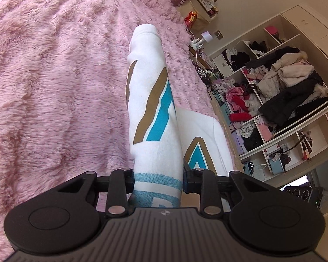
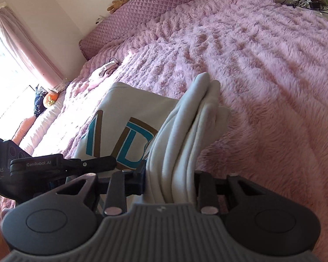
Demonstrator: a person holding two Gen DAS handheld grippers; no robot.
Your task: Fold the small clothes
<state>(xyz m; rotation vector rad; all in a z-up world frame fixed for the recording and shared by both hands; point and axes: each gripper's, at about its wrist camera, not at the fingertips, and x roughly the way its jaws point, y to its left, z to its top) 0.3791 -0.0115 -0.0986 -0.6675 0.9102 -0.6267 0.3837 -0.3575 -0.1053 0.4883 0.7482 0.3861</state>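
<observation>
1. Both grippers, left gripper (image 1: 158,181) and right gripper (image 2: 170,183), are pinching the white sweatshirt (image 1: 150,100) near its edge.
2. It is stretching away (long axis far) over the pink blanket (image 1: 54,76).

1. Your left gripper (image 1: 158,181) is matte black: two round discs flank a ribbed grey centre plate that carries a small white logo.
2. Flat black link bars run to the fingers, pinned with round silver rivets.
3. Your right gripper (image 2: 170,181) has the same build, with a lighter grey ribbed plate.
4. Seen from the right wrist, the left gripper's black side reads "GenRobot.AI" and "DAS" in pale lettering, with one small screw.
</observation>
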